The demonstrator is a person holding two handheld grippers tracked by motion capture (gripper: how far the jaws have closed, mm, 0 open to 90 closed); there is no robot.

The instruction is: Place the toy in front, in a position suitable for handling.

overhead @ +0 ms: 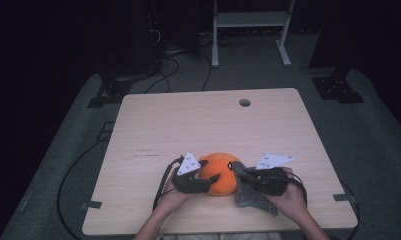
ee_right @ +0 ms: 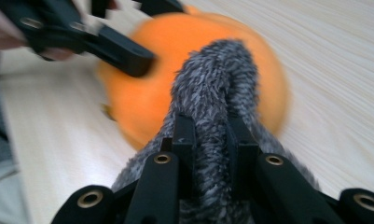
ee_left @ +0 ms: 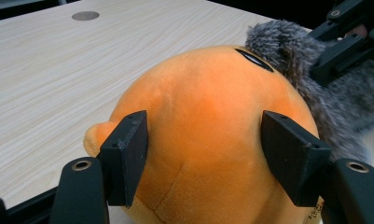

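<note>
A round orange plush (overhead: pixel 219 172) is sitting near the front edge of a table (overhead: pixel 208 120), between two hand-held grippers. Its fabric is looking soft and short-piled, with a seam running down it, a small nub on one side and a dark slit on top. The left gripper (ee_left: pixel 203 158) is straddling the plush, its black jaws pressing into the sides. A shaggy grey fur piece (ee_right: pixel 217 93) is lying against the plush's right side and trailing onto the table. The right gripper (ee_right: pixel 211 140) is pinching this fur tightly between its jaws. The table is pale wood-grain with a round hole (overhead: pixel 245 102) near its far edge. The surrounding room is dark, with grey floor, cables (overhead: pixel 168 70) and a white frame (overhead: pixel 250 30) beyond.
</note>
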